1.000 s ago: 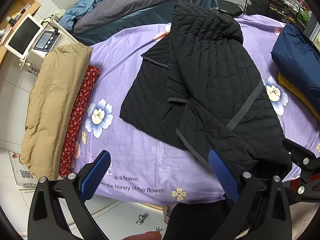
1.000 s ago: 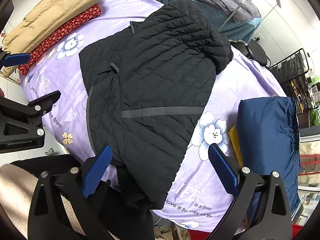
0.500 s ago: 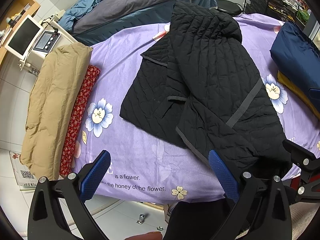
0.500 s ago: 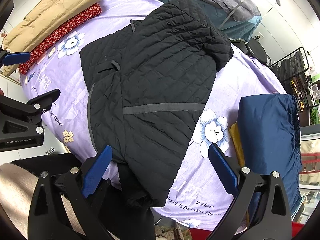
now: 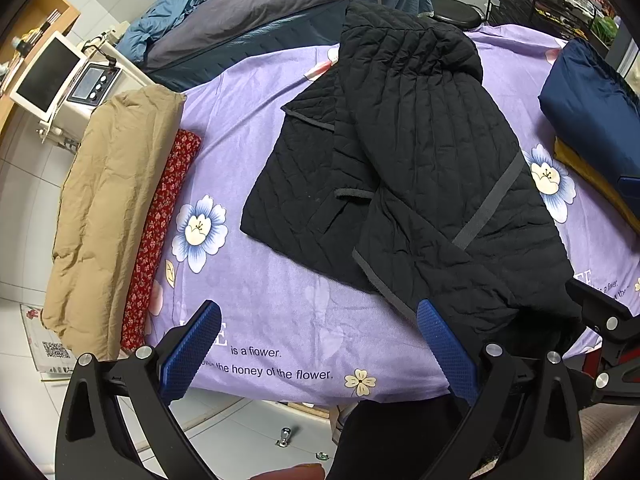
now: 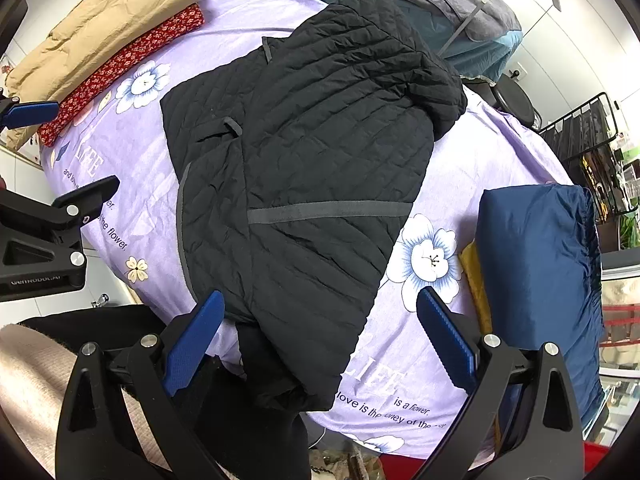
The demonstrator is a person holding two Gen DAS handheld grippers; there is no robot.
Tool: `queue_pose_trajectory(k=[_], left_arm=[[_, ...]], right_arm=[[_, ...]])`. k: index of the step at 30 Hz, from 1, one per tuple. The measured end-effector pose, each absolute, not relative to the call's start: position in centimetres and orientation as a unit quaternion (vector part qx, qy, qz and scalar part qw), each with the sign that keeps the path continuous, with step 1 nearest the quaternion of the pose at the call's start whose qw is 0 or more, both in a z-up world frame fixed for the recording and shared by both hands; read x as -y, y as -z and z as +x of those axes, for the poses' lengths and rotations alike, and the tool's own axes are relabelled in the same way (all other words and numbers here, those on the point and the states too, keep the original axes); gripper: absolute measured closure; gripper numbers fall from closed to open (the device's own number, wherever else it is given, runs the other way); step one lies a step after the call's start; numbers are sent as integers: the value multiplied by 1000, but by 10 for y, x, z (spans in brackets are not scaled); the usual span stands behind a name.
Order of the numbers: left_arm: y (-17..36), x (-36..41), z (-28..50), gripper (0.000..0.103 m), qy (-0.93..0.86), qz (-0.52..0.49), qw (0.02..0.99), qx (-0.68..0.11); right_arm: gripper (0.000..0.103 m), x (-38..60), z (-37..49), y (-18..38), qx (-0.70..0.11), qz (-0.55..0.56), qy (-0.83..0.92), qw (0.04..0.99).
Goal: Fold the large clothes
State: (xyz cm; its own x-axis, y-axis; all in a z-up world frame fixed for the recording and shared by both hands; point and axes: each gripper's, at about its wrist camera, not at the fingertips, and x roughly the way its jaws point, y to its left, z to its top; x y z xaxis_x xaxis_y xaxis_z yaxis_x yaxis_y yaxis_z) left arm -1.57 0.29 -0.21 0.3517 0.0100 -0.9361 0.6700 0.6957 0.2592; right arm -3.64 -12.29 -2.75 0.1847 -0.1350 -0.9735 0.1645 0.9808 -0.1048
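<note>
A black quilted jacket (image 5: 416, 168) (image 6: 316, 168) lies partly folded on the purple flowered sheet (image 5: 280, 320) (image 6: 472, 160), with one side laid over the middle and its near end hanging over the table's front edge. My left gripper (image 5: 320, 344) is open above the sheet's front edge, left of the jacket's hem, holding nothing. My right gripper (image 6: 320, 332) is open over the jacket's near hanging end, with no cloth between its blue pads (image 6: 446, 338). The other gripper shows at the edge of each view.
A tan folded garment (image 5: 108, 208) and a red patterned cloth (image 5: 160, 224) lie along the left side. A navy folded bundle (image 6: 540, 272) on a yellow cloth sits at the right. Grey and blue bedding (image 5: 280, 12) lies behind. A wire rack (image 6: 588, 136) stands at far right.
Both grippers have drifted slightly; the jacket sits a touch differently in the views. Both stay open and nothing was grasped.
</note>
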Motion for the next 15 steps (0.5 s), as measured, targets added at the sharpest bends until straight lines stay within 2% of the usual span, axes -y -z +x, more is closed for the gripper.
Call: queue_pose_trajectory(k=[15], left_arm=[[4, -4, -19, 7, 227, 335, 750, -524]], right_arm=[[8, 119, -43, 31, -635, 22, 107, 765]])
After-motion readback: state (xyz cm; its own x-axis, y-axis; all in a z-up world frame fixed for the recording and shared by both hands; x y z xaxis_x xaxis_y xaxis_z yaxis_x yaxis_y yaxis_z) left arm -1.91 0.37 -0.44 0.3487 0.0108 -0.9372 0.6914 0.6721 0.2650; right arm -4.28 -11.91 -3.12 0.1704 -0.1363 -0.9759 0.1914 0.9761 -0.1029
